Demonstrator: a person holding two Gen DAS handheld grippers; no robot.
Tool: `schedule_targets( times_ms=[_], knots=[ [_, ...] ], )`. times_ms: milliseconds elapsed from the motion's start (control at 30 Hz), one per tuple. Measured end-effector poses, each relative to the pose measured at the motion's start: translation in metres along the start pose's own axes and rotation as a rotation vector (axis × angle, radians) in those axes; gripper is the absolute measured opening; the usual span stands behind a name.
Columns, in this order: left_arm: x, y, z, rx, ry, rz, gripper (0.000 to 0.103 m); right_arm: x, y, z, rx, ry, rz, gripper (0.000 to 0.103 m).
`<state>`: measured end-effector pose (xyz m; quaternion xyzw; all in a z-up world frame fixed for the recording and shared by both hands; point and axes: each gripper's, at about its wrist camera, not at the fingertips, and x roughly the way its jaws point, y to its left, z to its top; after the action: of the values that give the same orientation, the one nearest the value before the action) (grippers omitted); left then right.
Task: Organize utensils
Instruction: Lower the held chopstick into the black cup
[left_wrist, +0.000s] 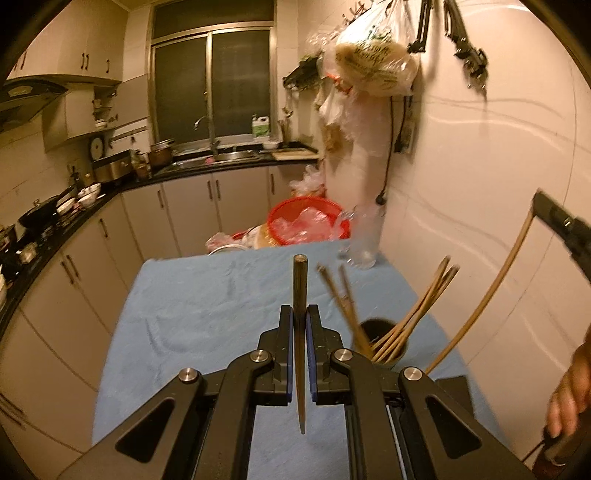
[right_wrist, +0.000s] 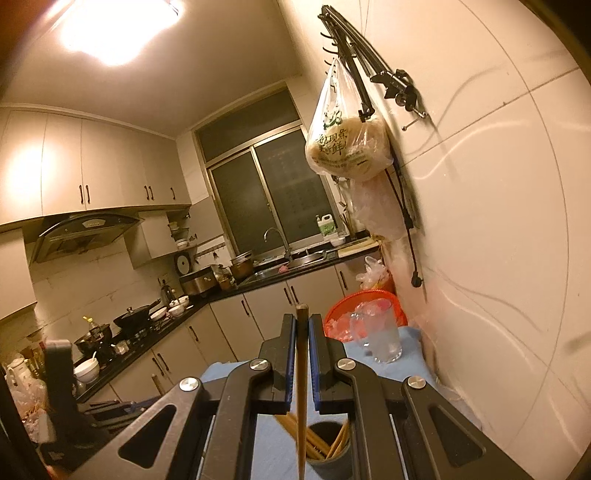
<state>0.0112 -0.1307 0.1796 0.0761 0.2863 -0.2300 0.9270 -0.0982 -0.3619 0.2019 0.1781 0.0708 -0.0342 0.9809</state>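
My left gripper (left_wrist: 300, 314) is shut on a dark chopstick (left_wrist: 300, 295) that stands upright between its jaws above the blue cloth. To its right a dark cup (left_wrist: 382, 341) holds several wooden chopsticks (left_wrist: 413, 317). My right gripper (right_wrist: 301, 323) is shut on a brown chopstick (right_wrist: 301, 387), held upright with its tip hanging just above the dark cup (right_wrist: 328, 448) with chopsticks (right_wrist: 314, 443) below. The right gripper and its curved-looking chopstick (left_wrist: 487, 291) also show at the right edge of the left wrist view.
The table has a blue cloth (left_wrist: 221, 295). A clear glass mug (right_wrist: 382, 339) stands at its far right corner by the white wall. A red basket (left_wrist: 306, 221) with plastic sits behind the table. Kitchen counters (left_wrist: 55, 236) run along the left.
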Motion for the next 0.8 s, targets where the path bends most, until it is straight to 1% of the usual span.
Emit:
schedule_targets(
  times_ms=[200, 400, 467, 567, 800],
  knots=[
    [-0.008, -0.016, 0.038, -0.004, -0.052, -0.073, 0.007, 0.015, -0.007, 0.019, 0.008, -0.016, 0.003, 0.007],
    [-0.007, -0.036, 0.063, -0.007, -0.1, -0.129, 0.007, 0.031, -0.012, 0.027, -0.008, -0.029, -0.02, 0.007],
    [0.001, -0.04, 0.065, -0.013, -0.098, -0.136, 0.007, 0.039, -0.016, 0.025, -0.008, -0.024, -0.029, 0.007],
    [0.023, -0.045, 0.064, -0.017, -0.071, -0.141, 0.007, 0.051, -0.019, 0.018, -0.018, -0.013, -0.049, 0.007],
    [0.069, -0.046, 0.039, -0.027, 0.006, -0.143, 0.007, 0.079, -0.026, -0.009, -0.04, 0.055, -0.065, 0.008]
  ],
)
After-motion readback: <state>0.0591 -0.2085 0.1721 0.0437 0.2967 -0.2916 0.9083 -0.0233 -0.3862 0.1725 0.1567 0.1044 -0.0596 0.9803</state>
